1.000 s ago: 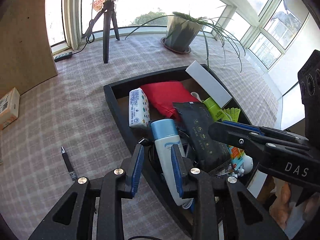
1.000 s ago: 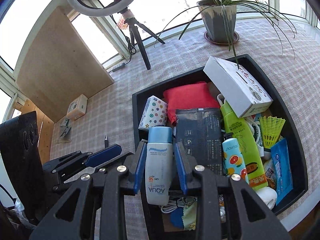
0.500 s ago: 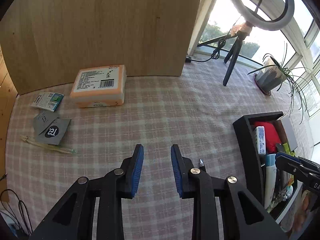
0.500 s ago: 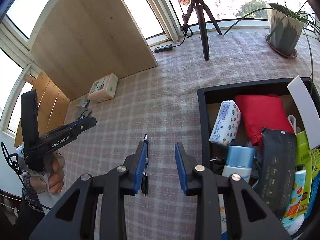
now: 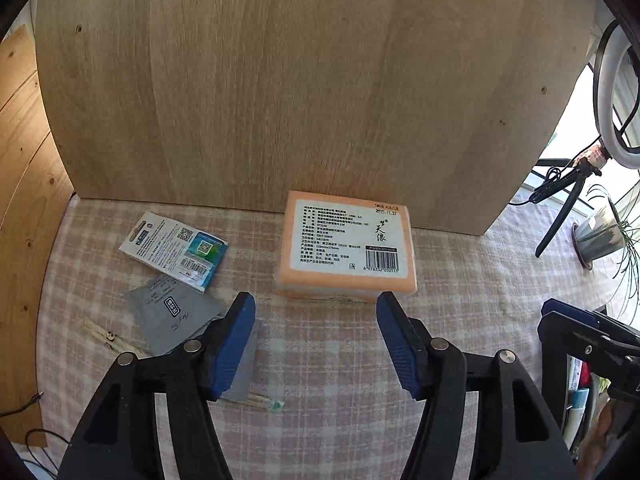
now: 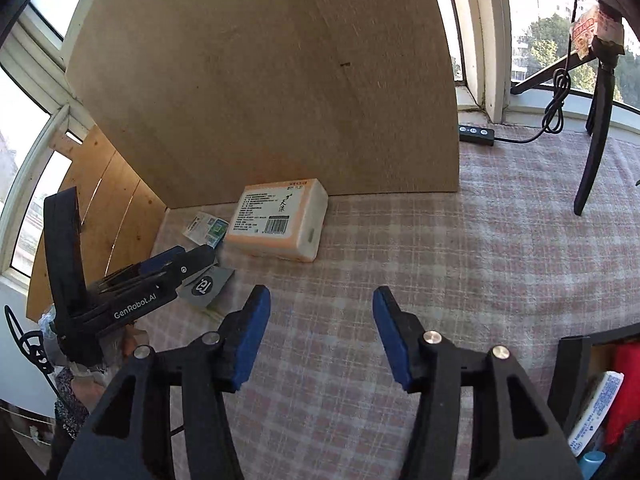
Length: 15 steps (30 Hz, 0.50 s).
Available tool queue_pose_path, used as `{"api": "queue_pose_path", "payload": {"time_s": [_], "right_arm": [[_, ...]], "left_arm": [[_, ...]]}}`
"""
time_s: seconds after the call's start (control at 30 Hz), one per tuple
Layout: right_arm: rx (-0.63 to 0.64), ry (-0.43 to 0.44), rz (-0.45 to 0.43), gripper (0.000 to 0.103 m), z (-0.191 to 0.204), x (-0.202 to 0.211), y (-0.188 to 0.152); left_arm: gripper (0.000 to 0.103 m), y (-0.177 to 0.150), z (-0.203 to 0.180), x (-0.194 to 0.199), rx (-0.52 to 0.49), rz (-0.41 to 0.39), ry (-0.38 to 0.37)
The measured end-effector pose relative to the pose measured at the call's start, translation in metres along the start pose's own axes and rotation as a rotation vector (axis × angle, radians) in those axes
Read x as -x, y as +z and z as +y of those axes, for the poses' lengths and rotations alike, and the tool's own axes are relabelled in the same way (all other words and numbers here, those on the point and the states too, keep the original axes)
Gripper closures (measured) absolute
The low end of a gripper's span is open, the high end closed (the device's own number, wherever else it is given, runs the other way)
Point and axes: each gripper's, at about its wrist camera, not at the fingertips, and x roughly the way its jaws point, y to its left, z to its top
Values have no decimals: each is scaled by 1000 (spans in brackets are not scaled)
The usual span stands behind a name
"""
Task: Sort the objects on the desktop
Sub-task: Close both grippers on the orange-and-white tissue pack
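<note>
An orange and white tissue pack (image 5: 347, 254) lies on the checked tablecloth against a wooden board (image 5: 280, 80). My left gripper (image 5: 316, 310) is open and empty, its fingertips just short of the pack's near edge. The pack also shows in the right wrist view (image 6: 276, 224). My right gripper (image 6: 320, 306) is open and empty, further back over bare cloth. The left gripper appears in the right wrist view (image 6: 160, 272), at the left. The black storage box (image 6: 568, 376) with sorted items is at the lower right.
Left of the pack lie a blue and white card packet (image 5: 176, 248), a grey sachet (image 5: 172, 312) and wooden toothpicks (image 5: 108, 338). A tripod (image 6: 596, 132) with a cable and switch (image 6: 476, 132) stands at the back right. A potted plant (image 5: 600, 236) is far right.
Both grippers have swung away from the black box toward the wooden board and the tissue pack. Both have opened wide. The left gripper has come close to the pack.
</note>
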Motion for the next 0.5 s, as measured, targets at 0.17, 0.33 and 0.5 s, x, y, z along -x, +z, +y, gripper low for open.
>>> {"api": "queue_pose_path", "payload": {"time_s": [0.17, 0.33, 0.5], "right_arm": [[-42, 16, 34, 45, 6, -39, 29], [-102, 43, 80, 45, 5, -79, 46], [-129, 58, 117, 45, 7, -108, 49]], "left_arm": [[31, 11, 12, -27, 19, 37, -48], [31, 15, 9, -45, 0, 34, -61], [31, 15, 6, -56, 1, 35, -87]]}}
